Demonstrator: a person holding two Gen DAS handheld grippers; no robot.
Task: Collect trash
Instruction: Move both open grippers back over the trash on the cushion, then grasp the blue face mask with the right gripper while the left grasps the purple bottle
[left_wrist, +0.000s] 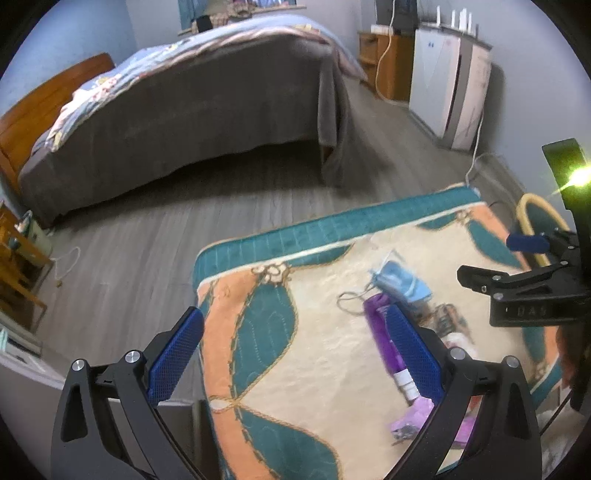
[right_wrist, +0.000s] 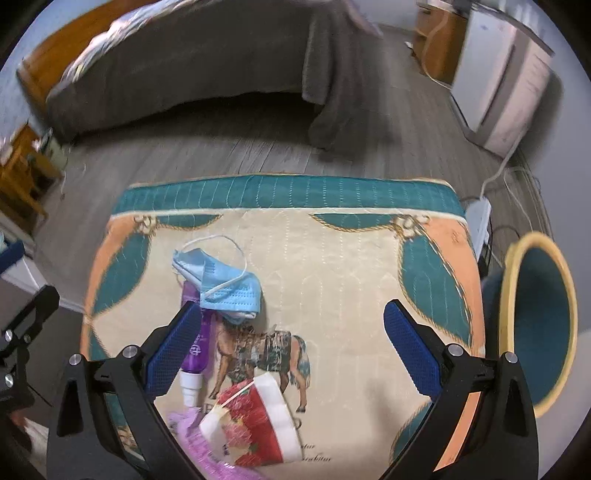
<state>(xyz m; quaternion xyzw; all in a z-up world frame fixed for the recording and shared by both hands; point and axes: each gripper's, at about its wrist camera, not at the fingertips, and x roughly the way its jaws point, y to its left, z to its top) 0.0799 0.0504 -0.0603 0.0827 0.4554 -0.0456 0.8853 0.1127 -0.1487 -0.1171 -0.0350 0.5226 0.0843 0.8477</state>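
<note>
Trash lies on a patterned cloth-covered table (right_wrist: 332, 266): a blue face mask (right_wrist: 221, 280), a purple bottle (right_wrist: 199, 347) with a white cap under it, a red and white cup (right_wrist: 258, 424) on its side, and a pink-purple wrapper (right_wrist: 207, 454) at the near edge. My right gripper (right_wrist: 291, 354) is open and empty, hovering above the cup. My left gripper (left_wrist: 295, 358) is open and empty over the table's left part, its right finger in front of the purple bottle (left_wrist: 380, 332). The mask (left_wrist: 400, 282) and wrapper (left_wrist: 417, 413) show there too. The right gripper (left_wrist: 524, 266) shows at the right.
A teal bin with a yellow rim (right_wrist: 539, 325) stands right of the table; it also shows in the left wrist view (left_wrist: 535, 218). A bed (left_wrist: 192, 110) with a grey cover lies beyond on grey wood floor (left_wrist: 147, 240). A white cabinet (left_wrist: 450, 81), cables and a power strip (right_wrist: 480, 221) are at the right.
</note>
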